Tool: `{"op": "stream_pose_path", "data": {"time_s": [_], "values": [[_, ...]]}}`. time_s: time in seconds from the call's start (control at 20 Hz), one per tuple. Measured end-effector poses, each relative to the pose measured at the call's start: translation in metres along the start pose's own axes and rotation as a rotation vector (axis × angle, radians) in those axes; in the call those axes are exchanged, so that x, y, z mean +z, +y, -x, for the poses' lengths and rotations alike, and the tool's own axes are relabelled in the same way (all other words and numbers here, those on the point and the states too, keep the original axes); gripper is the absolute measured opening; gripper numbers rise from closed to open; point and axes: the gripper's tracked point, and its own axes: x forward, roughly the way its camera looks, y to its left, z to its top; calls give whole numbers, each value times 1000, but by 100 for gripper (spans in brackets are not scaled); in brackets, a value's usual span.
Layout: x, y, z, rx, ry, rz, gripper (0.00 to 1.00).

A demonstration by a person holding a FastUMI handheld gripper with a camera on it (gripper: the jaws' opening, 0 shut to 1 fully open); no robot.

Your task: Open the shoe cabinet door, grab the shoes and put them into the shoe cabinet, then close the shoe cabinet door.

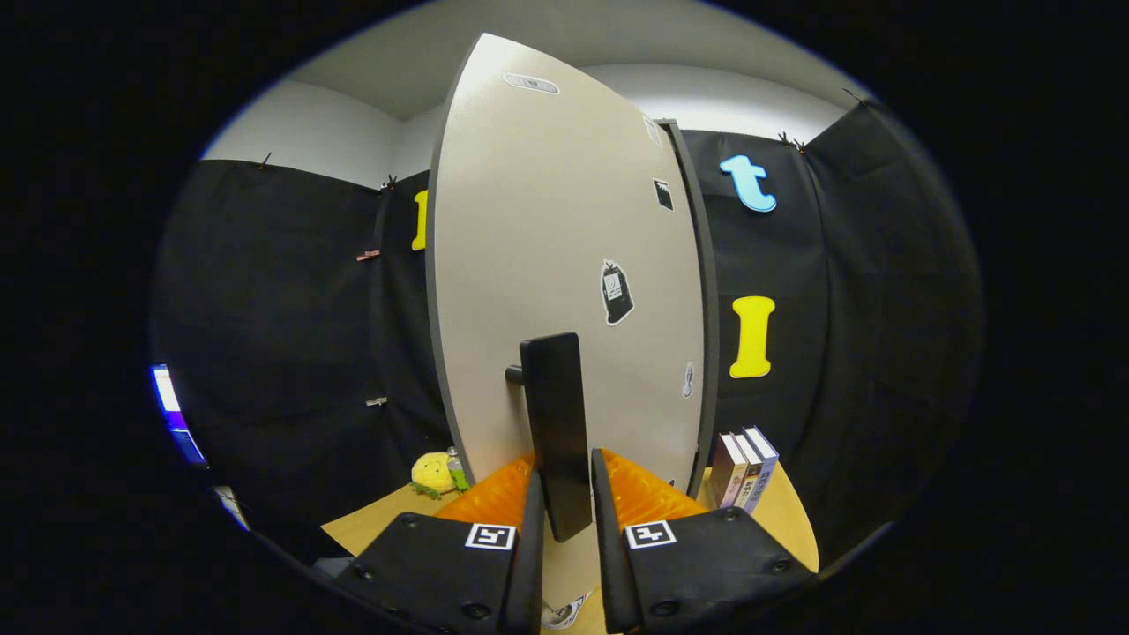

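Right, the tool (564, 507) pinched the upright door handle (556, 423), the cabinet door (564, 265) standing just beyond that handle.

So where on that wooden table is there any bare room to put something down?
Little shows. One bare strip of table lies beside the yellow plush toy, left of the cabinet door. Another lies right of the standing books. The middle is crowded: the gripper has its fingers on either side of the door's black handle.

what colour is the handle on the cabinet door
Black: the handle stands between the gripper fingers on the pale beige door, clearest in the gripper view.
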Motion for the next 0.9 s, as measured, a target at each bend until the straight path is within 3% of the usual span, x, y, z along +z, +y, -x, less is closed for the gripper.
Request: {"op": "stream_pose_path", "data": {"time_s": [0.5,0.9], "values": [[1,-33,21,-117,-4,-47,30],[16,-69,84,-286,-43,8,28]]}}
